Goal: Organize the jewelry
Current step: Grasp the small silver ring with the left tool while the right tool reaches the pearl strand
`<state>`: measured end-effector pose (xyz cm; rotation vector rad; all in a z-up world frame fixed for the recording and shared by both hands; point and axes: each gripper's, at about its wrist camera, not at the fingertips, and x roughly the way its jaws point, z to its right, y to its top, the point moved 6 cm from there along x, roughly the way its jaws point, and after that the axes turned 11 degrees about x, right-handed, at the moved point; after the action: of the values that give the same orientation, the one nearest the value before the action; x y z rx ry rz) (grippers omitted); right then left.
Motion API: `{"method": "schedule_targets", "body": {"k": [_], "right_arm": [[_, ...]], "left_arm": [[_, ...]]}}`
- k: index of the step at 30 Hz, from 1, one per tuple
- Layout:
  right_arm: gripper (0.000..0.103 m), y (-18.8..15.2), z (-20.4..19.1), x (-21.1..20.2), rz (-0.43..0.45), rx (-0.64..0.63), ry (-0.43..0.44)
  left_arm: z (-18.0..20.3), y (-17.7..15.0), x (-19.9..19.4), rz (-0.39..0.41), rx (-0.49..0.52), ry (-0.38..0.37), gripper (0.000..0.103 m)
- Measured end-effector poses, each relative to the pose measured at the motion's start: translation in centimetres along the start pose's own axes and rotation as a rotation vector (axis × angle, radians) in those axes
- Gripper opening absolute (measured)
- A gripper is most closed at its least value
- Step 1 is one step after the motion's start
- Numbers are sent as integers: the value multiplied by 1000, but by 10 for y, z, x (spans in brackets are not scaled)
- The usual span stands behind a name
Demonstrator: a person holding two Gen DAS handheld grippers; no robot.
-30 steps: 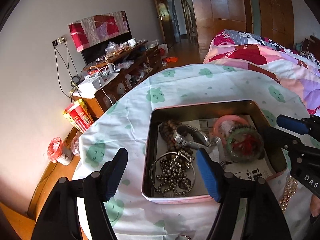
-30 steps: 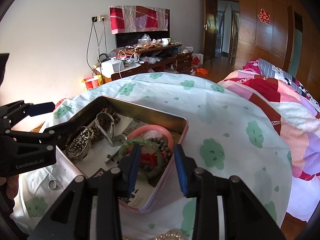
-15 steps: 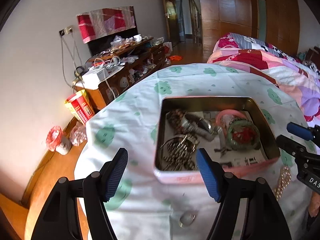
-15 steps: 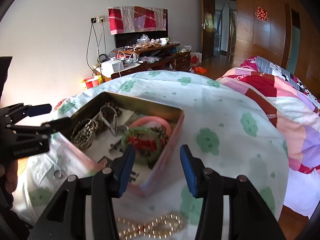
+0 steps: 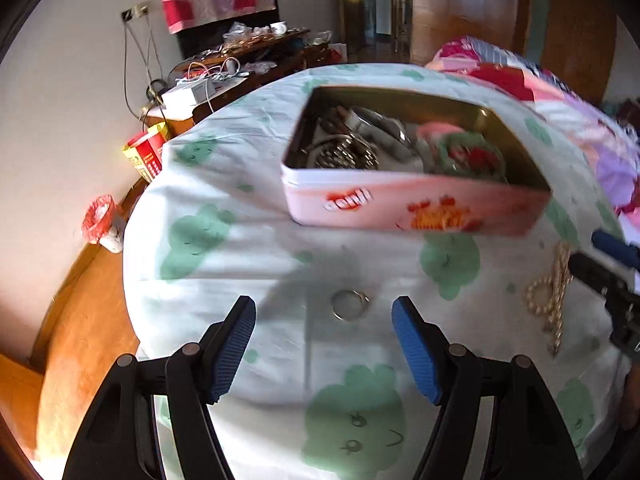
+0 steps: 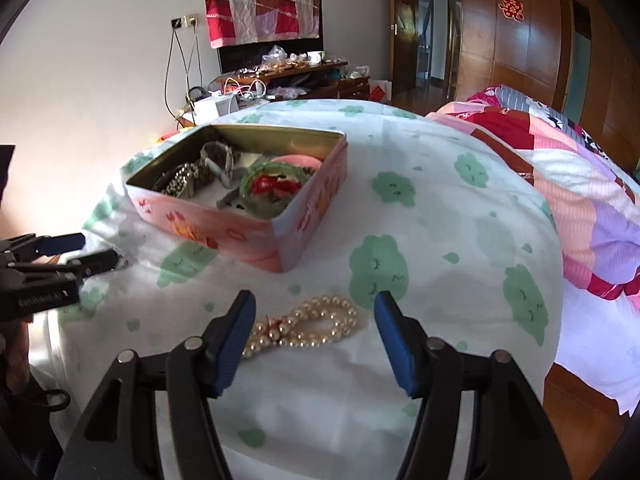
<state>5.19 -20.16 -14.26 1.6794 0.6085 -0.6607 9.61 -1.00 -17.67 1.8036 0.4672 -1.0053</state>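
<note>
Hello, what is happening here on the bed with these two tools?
A person holds a gripper in each hand and is sorting jewelry on a bed sheet. The left gripper is open, with a small metal ring lying on the sheet between its fingers. The right gripper is open too, around a pearl strand on the sheet. Neither piece is gripped yet. Behind them stands an open pink tin already holding bracelets and beads.
</note>
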Motion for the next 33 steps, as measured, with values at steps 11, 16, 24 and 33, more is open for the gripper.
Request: {"method": "schedule_targets", "body": {"k": [11,16,24,33], "right_arm": [[64,-12,-1,8,-17,-15,-6],[65,-15,-2,9,-20,-17,-4],[66,-15,-1,11,-21,-10,4],[67,-15,0,10,-20,-5,-1]], "left_arm": [[7,1,-1,37,48,-10,41],[7,3,-2,41,56,-9,16],[11,2,-2,35,54,-64,0],[4,9,-6,52,0,-99,0]]}}
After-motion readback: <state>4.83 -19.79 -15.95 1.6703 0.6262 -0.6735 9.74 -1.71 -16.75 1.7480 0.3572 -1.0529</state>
